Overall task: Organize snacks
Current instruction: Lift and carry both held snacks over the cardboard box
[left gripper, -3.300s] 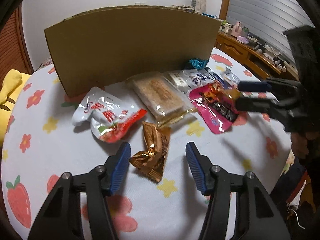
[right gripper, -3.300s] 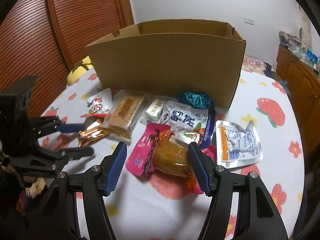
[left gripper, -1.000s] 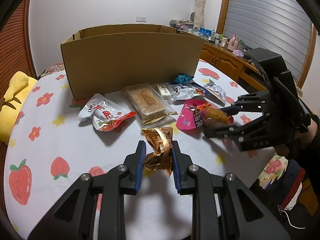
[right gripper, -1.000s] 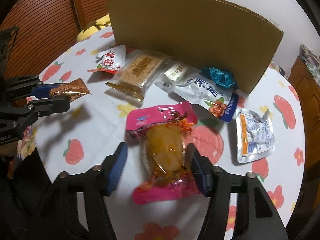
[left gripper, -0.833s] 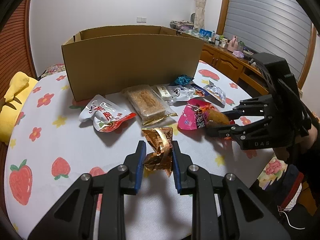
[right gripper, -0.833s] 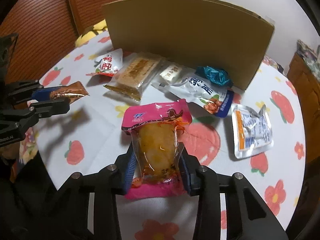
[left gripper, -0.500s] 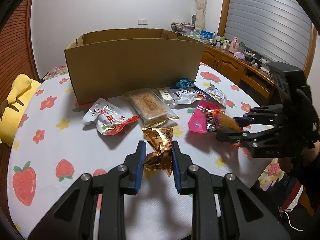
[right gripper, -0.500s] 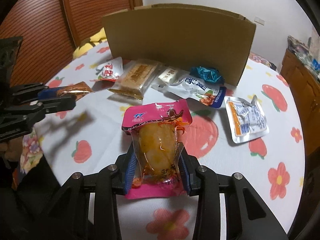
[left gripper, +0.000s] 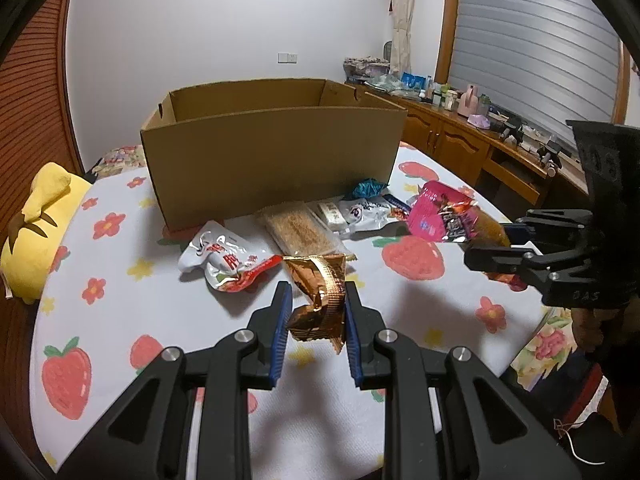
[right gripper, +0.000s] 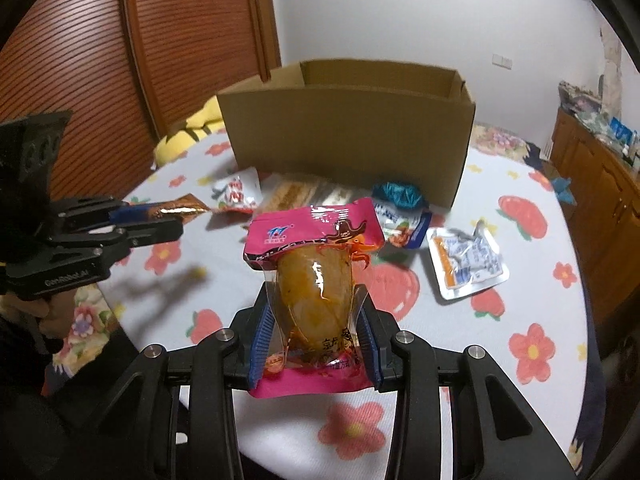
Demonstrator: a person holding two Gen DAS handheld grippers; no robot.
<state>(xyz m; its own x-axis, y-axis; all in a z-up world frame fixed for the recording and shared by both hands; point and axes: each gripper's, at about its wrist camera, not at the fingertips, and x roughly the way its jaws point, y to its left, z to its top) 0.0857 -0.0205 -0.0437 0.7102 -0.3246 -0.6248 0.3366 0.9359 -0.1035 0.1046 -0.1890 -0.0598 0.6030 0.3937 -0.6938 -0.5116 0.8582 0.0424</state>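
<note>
The left gripper (left gripper: pixel 316 322) is clamped on a gold packet (left gripper: pixel 318 300) and the right gripper (right gripper: pixel 316 330) on a pink pouch (right gripper: pixel 314 276), both held above the table (left gripper: pixel 120 280), with the box (left gripper: pixel 276 160) at twelve o'clock beyond the loose snacks.

Home room: floral tablecloth (left gripper: pixel 120 264), wooden cabinets (left gripper: pixel 452 144), curtain (left gripper: pixel 400 12).

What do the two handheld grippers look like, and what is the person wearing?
Both the left gripper and the right gripper are black plastic frames with silver screws and two fingers lined with ribbed blue pads. Small pale lettering is moulded on their sides. The person wears a dark sleeve; a thin white cable hangs nearby.
</note>
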